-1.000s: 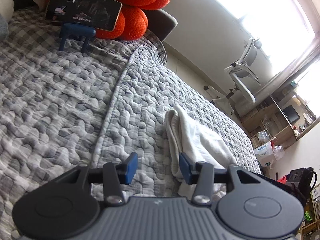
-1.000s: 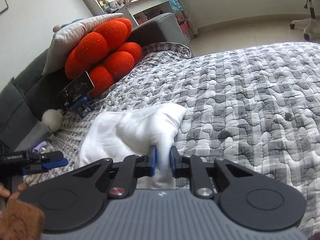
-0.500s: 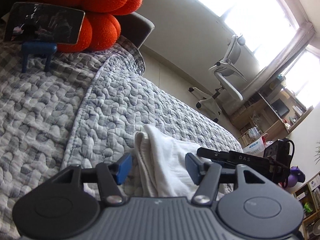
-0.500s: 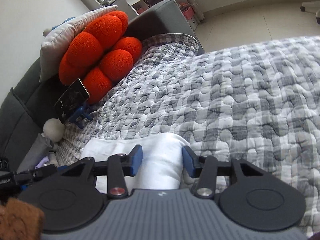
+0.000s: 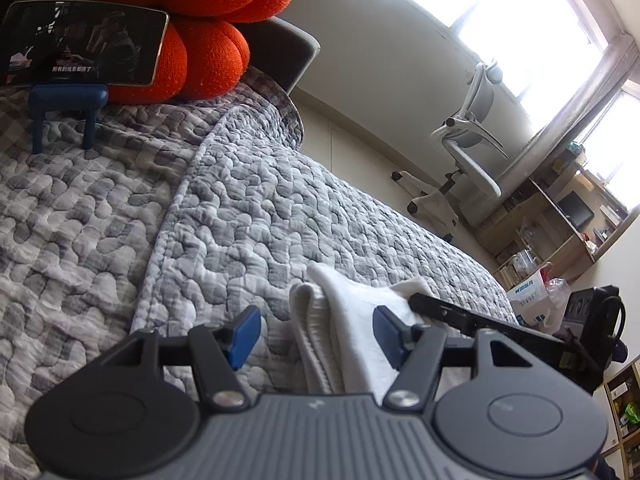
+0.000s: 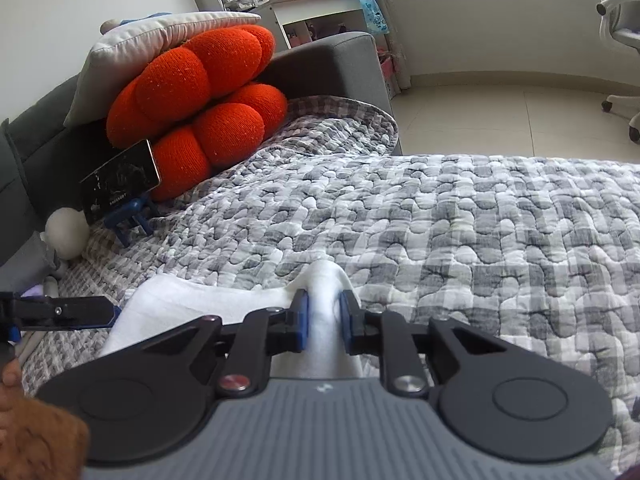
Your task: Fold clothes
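The folded white garment [image 5: 352, 320] lies on the grey checked quilt [image 5: 248, 216] that covers the bed, near the quilt's stitched edge seam. In the left wrist view its stacked folded layers face the camera.

Left tongs [image 5: 316, 334]: spread wide. The garment's folded end sits between the blue pads [image 5: 244, 334]; neither pad touches the cloth.

Right tongs [image 6: 324, 316]: pressed together on a raised ridge of the white garment [image 6: 192, 308], pinching it between the two pads. The rest of the cloth spreads flat to the left of the pinch, toward the tip of the left tongs visible at the frame's left edge.

At the head of the bed, an orange knotted cushion [image 6: 200, 92] leans against the grey headboard [image 6: 328, 64]. A phone [image 5: 80, 52] showing a video stands on a blue stand [image 5: 66, 110] in front of the cushion. A white office chair [image 5: 468, 152] stands on the floor beyond the bed.
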{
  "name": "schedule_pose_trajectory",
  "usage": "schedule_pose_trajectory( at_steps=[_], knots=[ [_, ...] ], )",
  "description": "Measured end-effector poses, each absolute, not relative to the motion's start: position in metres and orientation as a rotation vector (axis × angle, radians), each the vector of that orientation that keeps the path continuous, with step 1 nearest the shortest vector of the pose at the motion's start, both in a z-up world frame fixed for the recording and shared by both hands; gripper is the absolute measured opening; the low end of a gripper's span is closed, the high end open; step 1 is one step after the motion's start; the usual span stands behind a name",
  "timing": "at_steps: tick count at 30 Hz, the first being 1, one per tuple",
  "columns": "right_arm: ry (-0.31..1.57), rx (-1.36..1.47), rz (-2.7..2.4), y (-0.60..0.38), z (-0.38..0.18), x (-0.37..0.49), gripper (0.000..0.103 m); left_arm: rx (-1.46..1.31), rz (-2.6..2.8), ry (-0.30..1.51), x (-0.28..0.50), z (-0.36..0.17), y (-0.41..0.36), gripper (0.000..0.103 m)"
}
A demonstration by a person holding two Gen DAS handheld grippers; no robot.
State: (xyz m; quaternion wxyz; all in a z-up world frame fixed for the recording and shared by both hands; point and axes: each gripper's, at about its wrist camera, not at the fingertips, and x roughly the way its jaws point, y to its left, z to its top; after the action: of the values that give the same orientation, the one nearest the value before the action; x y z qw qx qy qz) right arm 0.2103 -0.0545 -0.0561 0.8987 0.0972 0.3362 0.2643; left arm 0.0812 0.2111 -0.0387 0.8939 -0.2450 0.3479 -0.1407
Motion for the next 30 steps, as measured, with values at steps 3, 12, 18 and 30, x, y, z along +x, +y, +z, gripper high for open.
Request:
schedule_pose_trajectory(
  at_steps=[3,12,18,30],
  knots=[
    [0.699,0.268,0.559,-0.063,-0.06,0.21,0.033,-0.535,-0.295,0.717,0.082,-0.039,0.214,0.065],
    [0.647,0.317,0.58,-0.073,-0.068,0.2,0.035,-0.581,-0.302,0.716,0.097,-0.036,0.21,0.068],
    [0.64,0.343,0.584,-0.078,-0.07,0.198,0.036,-0.569,-0.308,0.723,0.105,-0.035,0.203,0.068],
    [0.636,0.37,0.58,-0.08,-0.071,0.197,0.036,-0.362,-0.345,0.778,0.135,-0.039,0.176,0.023]
  ],
)
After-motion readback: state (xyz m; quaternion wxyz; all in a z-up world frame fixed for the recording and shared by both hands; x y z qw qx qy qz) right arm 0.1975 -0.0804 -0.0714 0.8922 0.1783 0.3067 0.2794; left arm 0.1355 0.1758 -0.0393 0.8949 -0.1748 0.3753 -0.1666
